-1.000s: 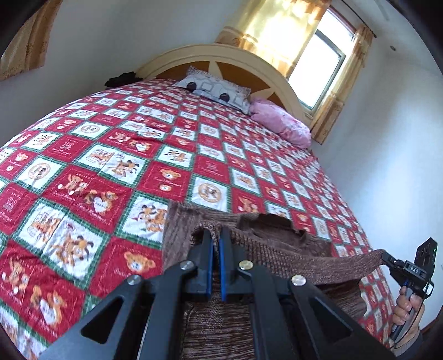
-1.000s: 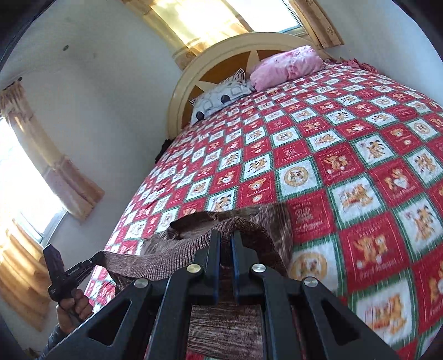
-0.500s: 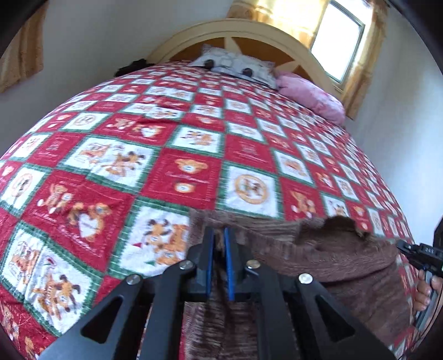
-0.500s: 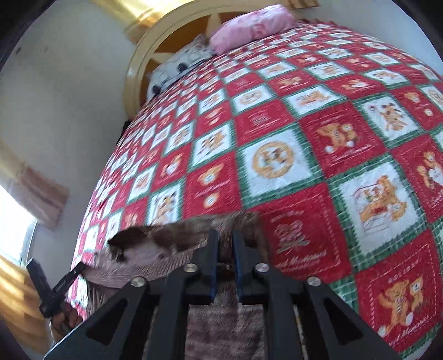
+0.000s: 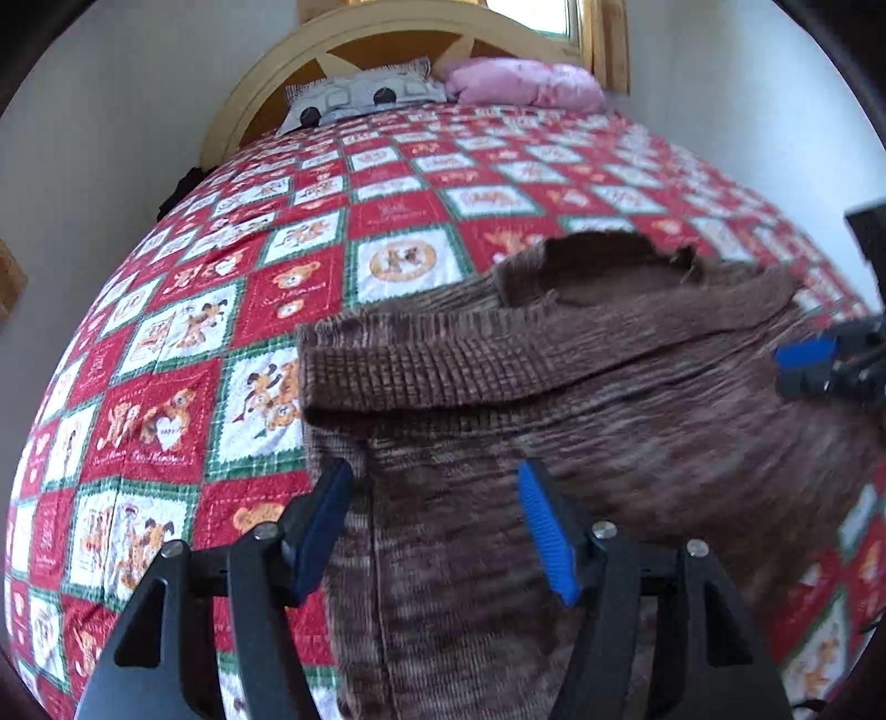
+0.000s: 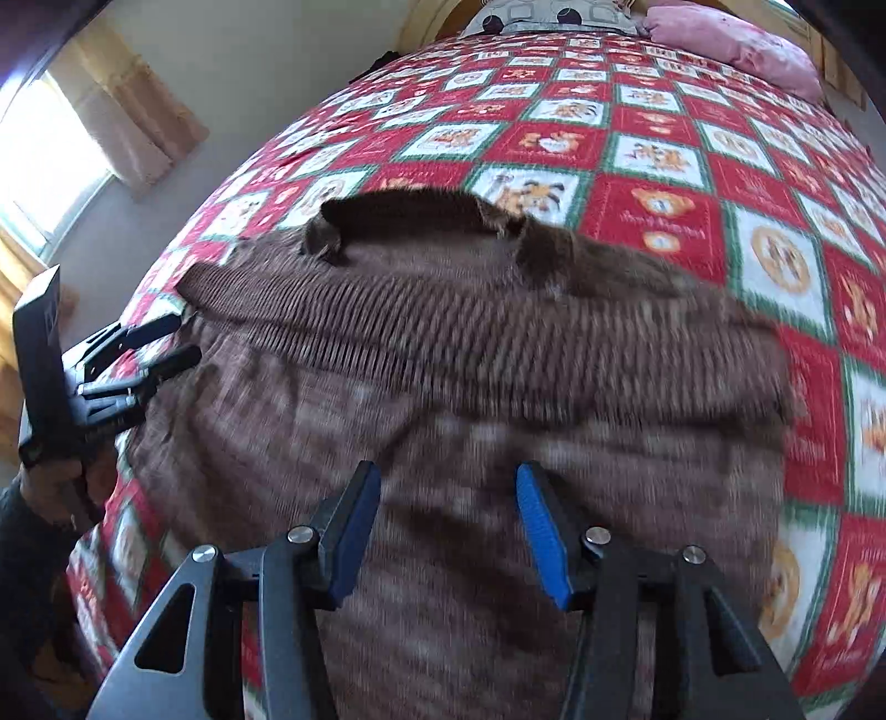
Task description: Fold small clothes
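- You are working over a bed covered by a quilt (image 5: 387, 216) of red and white squares with green borders, printed with teddy bears and round emblems; it fills most of both wrist views.
- At the far end stands a curved, cream-coloured wooden headboard (image 5: 382, 33), with pale walls on either side of it.
- There are two pillows against the headboard: one grey pillow (image 5: 360, 97) with dark round spots and one pink pillow (image 5: 520, 83) just beside it.
- The right wrist view shows a bright window (image 6: 33, 160) with a beige curtain (image 6: 138, 111) hanging next to it; a strip of another window shows above the headboard in the left wrist view.
- There is one garment: a brown knit sweater (image 5: 554, 399) lies on the near part of the quilt, its ribbed band folded across and lying just below the dark neck opening.
- Your left gripper (image 5: 437, 531) has its blue-padded fingers spread wide, holding nothing, with the sweater's left edge lying just ahead between them.
- Your right gripper (image 6: 448, 531) is likewise spread wide and holding nothing, poised over the sweater's lower body; that part of the view is blurred.
- Each gripper also shows at the edge of the other's view, beside the sweater's ends.
- The quilt squares carry small printed lettering, but you cannot read it here.
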